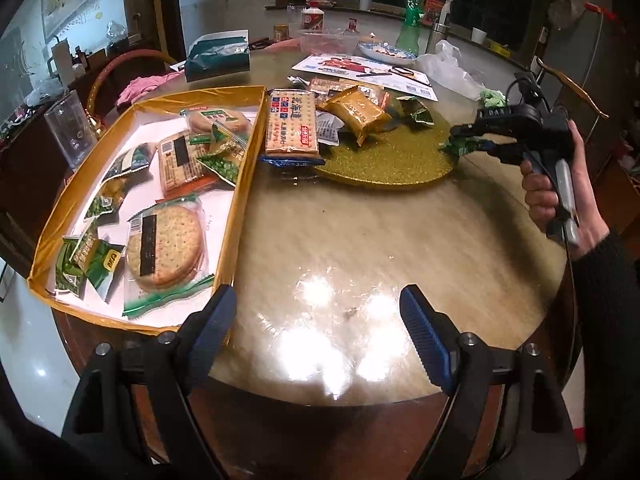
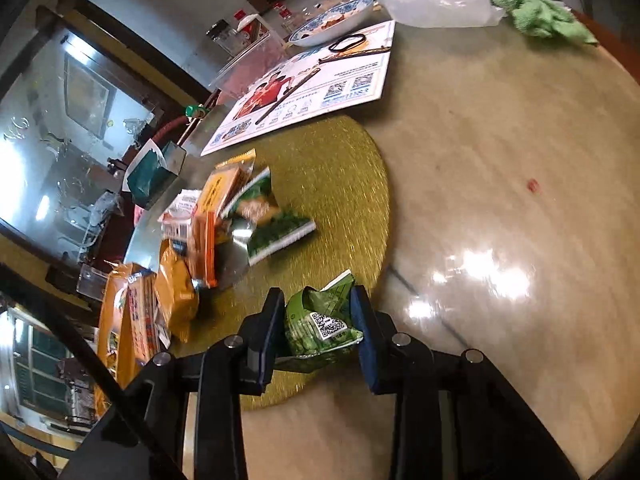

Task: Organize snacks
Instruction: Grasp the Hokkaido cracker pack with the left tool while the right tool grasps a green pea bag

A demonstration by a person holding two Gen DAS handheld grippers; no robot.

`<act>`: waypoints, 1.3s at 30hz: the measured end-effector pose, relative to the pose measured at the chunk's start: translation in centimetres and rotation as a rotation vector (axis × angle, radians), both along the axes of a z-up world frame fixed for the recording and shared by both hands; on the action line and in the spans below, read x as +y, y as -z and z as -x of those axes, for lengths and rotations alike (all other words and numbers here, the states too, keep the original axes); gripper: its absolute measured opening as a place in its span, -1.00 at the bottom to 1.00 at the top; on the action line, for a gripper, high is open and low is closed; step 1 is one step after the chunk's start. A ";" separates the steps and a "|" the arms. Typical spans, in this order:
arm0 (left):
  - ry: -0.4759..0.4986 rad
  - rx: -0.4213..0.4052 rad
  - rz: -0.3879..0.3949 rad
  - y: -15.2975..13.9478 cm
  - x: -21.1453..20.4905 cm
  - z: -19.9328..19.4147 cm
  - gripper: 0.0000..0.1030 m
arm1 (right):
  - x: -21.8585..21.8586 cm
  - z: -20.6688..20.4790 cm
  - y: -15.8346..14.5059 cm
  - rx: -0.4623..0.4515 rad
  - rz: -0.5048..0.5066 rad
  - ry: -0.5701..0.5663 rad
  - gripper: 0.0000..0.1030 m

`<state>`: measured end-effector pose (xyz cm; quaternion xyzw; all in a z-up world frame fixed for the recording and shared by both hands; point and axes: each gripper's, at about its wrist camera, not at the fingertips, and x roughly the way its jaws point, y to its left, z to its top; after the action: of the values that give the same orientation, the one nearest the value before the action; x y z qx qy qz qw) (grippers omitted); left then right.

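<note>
Marble-look counter [image 1: 360,220] first, then the gold-walled box [image 1: 248,168] on its left, already part full of biscuit and pea packets. Right gripper [image 2: 318,320] is pinching a small green pea packet [image 2: 320,322] just above the gold glitter mat [image 2: 340,168], so I'd say mid-transfer; next it needs carrying over into the box. Left gripper [image 1: 318,320] hangs spread, holding nothing. Packet print is too blurry to read.

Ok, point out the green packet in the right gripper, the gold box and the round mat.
green packet [image 2: 320,322], right wrist view, its printed face
gold box [image 1: 250,136], left wrist view, right wall
round mat [image 1: 384,156], left wrist view, bare front
</note>
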<state>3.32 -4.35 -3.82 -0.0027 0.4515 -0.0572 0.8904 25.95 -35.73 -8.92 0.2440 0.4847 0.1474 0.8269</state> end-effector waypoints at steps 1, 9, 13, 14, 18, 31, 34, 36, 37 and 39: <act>0.002 0.002 -0.002 0.0 0.0 -0.1 0.62 | 0.2 0.9 0.0 -0.010 0.013 0.003 -0.36; 0.055 0.030 0.047 0.1 -0.8 -3.5 0.62 | 4.0 11.8 -0.4 -0.107 0.188 -0.016 -0.36; 0.090 0.080 0.022 1.6 -1.6 -7.1 0.62 | 5.8 16.7 -0.5 -0.171 0.242 0.001 -0.35; 0.088 0.104 0.006 2.4 -1.6 -8.1 0.62 | 6.2 17.3 -0.5 -0.180 0.261 0.006 -0.35; 0.084 0.128 -0.101 4.0 -1.7 -10.3 0.58 | 6.7 16.9 -0.6 -0.186 0.277 0.004 -0.35; 0.012 0.091 -0.191 1.7 -0.8 -12.9 0.60 | 5.6 17.6 -0.2 -0.190 0.147 0.025 -0.16; 0.019 0.102 -0.232 2.0 -1.4 -16.2 0.60 | 5.6 17.7 -0.3 -0.193 0.156 0.031 -0.14; 0.015 0.099 -0.271 2.2 -1.8 -17.6 0.60 | 5.5 17.7 -0.3 -0.193 0.155 0.032 -0.14; 0.024 0.089 -0.281 2.2 -2.1 -18.2 0.60 | 5.5 17.7 -0.3 -0.193 0.156 0.034 -0.14; 0.042 0.104 -0.308 2.7 -2.5 -19.2 0.57 | 5.4 17.8 -0.2 -0.194 0.156 0.035 -0.13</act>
<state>22.55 -6.88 -6.53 0.1404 0.5004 -0.0055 0.8543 8.18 -30.29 -8.67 0.1722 0.4082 0.1176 0.8887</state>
